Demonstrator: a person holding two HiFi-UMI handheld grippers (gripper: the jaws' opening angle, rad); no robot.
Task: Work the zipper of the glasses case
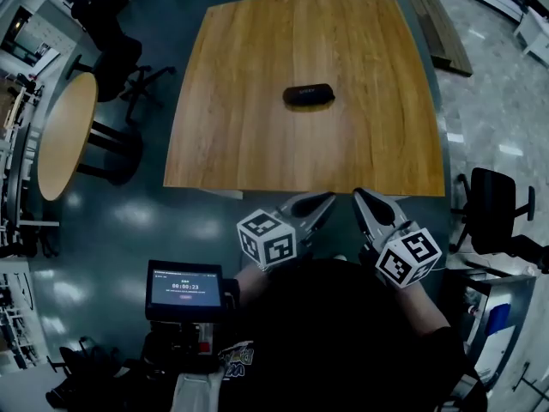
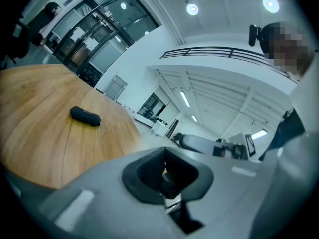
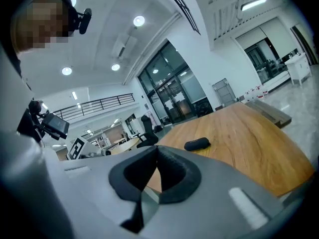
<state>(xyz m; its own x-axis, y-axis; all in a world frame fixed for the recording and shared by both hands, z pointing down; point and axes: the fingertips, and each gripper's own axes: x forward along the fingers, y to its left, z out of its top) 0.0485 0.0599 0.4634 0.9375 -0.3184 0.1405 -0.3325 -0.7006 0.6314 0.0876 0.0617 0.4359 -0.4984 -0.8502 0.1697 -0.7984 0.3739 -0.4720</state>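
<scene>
A black glasses case point(image 1: 309, 94) lies alone near the middle of the square wooden table point(image 1: 257, 144). It shows small and far in the left gripper view point(image 2: 85, 116) and in the right gripper view point(image 3: 197, 144). My left gripper point(image 1: 328, 198) and right gripper point(image 1: 358, 194) hang side by side just off the table's near edge, well short of the case. Both are shut with nothing between the jaws.
A round wooden table point(image 1: 62, 136) and a black office chair point(image 1: 111, 54) stand at the left. Another black chair point(image 1: 496, 204) sits at the right. A small screen on a stand point(image 1: 184, 288) is close by my left side. Grey floor surrounds the table.
</scene>
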